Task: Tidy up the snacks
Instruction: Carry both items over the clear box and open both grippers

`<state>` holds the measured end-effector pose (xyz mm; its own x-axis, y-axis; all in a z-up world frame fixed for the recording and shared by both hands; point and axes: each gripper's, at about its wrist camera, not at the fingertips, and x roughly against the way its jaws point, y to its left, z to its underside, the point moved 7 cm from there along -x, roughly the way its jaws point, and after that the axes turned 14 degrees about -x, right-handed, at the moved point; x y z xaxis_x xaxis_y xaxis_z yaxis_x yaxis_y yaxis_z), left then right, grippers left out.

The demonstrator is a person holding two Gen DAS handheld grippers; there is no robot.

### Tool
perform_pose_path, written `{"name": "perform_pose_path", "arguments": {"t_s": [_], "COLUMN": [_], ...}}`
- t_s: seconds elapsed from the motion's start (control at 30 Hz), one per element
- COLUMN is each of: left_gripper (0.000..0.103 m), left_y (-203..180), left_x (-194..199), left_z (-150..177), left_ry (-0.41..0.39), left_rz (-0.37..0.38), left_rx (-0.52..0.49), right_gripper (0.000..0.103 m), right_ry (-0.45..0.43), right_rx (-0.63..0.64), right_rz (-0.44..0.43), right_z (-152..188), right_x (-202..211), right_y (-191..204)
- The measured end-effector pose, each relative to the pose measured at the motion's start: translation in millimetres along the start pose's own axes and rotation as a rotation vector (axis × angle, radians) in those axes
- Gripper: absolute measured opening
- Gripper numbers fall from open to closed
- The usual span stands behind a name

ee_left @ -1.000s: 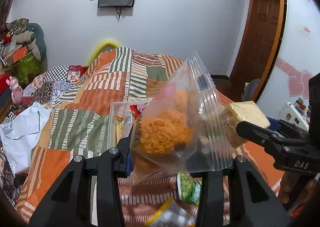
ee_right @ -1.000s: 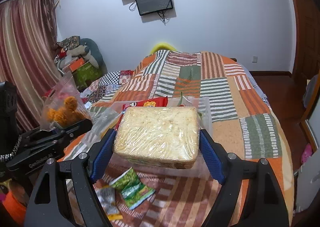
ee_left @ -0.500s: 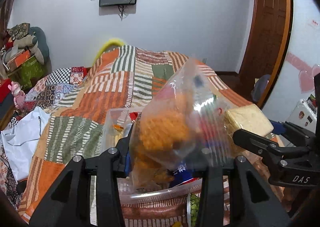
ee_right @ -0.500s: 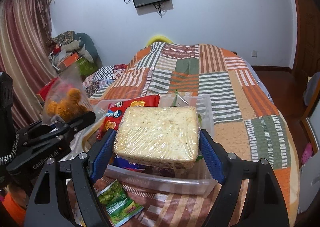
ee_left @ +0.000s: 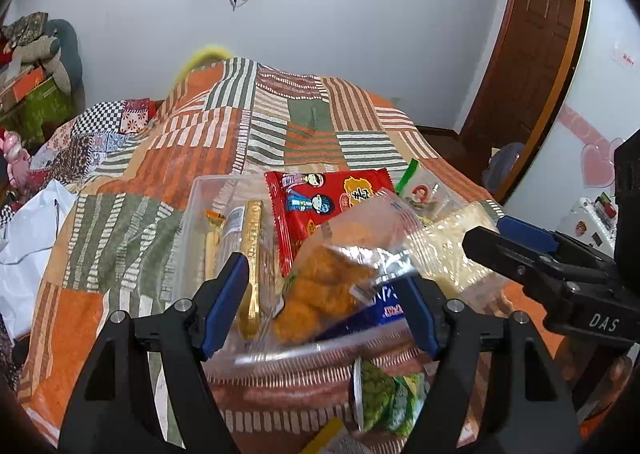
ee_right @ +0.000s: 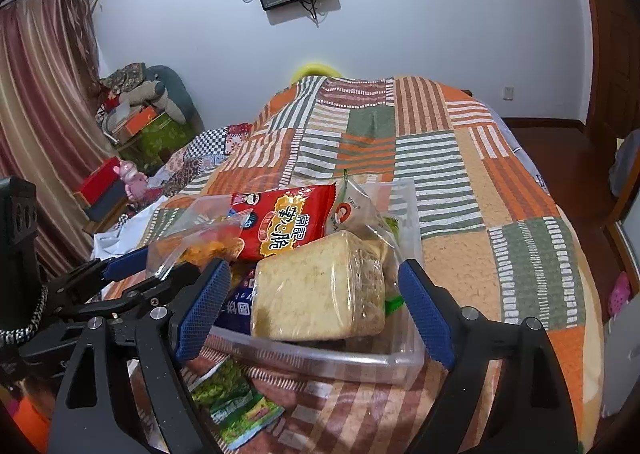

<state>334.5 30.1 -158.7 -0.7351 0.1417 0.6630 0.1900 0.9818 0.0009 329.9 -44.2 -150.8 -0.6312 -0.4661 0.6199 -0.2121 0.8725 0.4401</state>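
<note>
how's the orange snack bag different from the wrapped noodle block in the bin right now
The orange snack bag is a loose, crumpled clear bag of lumpy orange pieces; the wrapped noodle block is a pale, firm slab in tight film. The bag slumps at the left side of the clear bin, the block leans tilted at the right. The bag lies between the left gripper jaws, the block between the right gripper jaws. Both jaws have just been opening, neither pressing its snack.

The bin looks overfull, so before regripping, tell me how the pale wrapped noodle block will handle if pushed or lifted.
The wrapped noodle block looks like a rigid slab, so it would likely keep its shape. Its film wrap looks glossy, so the pads may slip. It lies tilted atop other packets in the clear bin, between the open right gripper's jaws, so a push may slide it.
</note>
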Motion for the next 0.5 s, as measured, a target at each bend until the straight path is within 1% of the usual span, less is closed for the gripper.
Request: {"name": "perform_pose_path", "arguments": {"t_s": [0.17, 0.23, 0.3, 0.5], "left_gripper": [0.075, 0.081, 0.083, 0.085], "left_y": [-4, -5, -7, -15], "left_x": [20, 30, 39, 51], "left_z": [7, 11, 16, 40], "left_ry": [-0.002, -0.008, -0.011, 0.037], "left_rz": [-0.001, -0.002, 0.008, 0.006], "left_rx": [-0.007, -0.005, 0.000, -0.014], "right_gripper": [0.084, 0.084, 0.084, 0.085], "right_ry": [-0.008, -0.010, -0.012, -0.020], "right_rx": [0.023, 0.032, 0.040, 0.049], "right_rz": [-0.003, -0.001, 0.000, -0.006], "right_z": [5, 7, 9, 19], "right_x": [15, 19, 26, 45], "right_y": [4, 3, 2, -1]}}
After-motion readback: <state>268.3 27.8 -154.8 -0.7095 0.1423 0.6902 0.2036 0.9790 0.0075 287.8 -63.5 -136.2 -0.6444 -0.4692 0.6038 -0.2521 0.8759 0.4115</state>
